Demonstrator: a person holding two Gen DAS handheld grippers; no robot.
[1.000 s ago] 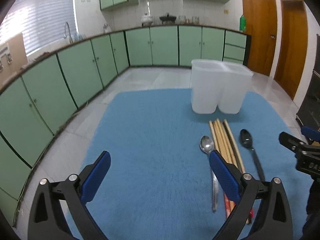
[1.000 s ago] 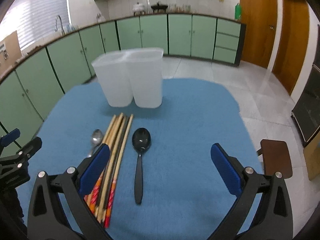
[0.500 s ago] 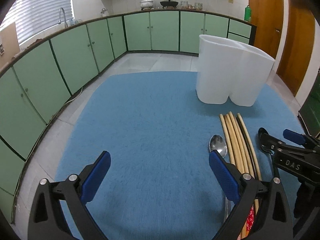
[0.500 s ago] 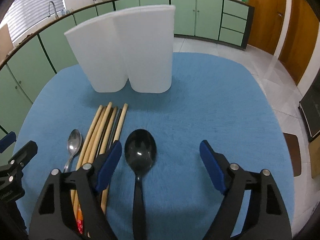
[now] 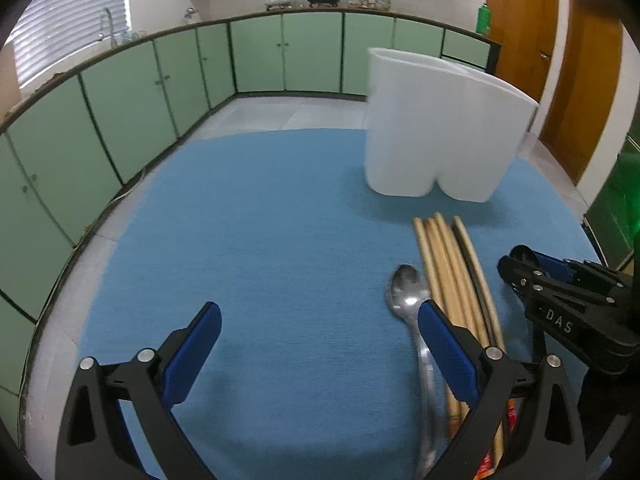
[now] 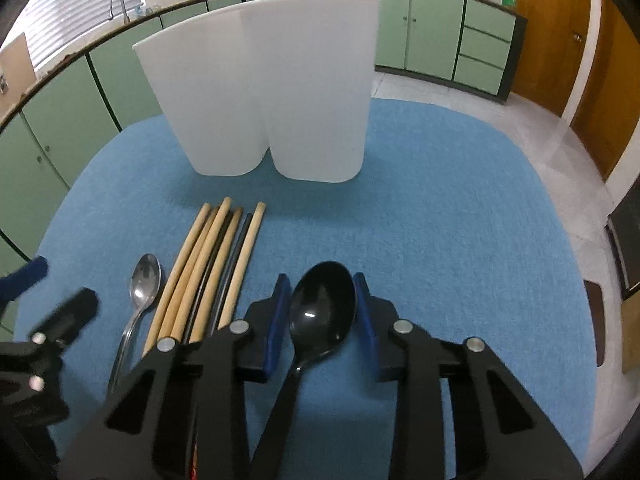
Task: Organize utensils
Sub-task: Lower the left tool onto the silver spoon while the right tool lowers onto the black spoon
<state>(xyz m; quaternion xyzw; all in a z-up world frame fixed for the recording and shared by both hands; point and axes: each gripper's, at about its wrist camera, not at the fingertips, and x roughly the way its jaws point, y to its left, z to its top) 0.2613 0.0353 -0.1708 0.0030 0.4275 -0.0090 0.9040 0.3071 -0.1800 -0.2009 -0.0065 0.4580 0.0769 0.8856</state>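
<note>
Black plastic spoon [image 6: 322, 308] lying flat on the blue-covered bench [image 6: 440, 240], bowl up and pointing toward the white holder, handle running back toward the camera. Bundle of wooden and dark chopsticks [image 6: 212, 272] just to its left, laid side by side, plain tips toward the holder, red-patterned ends nearest the camera. Metal spoon [image 6: 140, 292] left of the chopsticks, bowl up, same heading. White two-compartment plastic utensil holder [image 6: 272, 92] upright beyond them all, near the chopstick tips, inside not visible.
</note>
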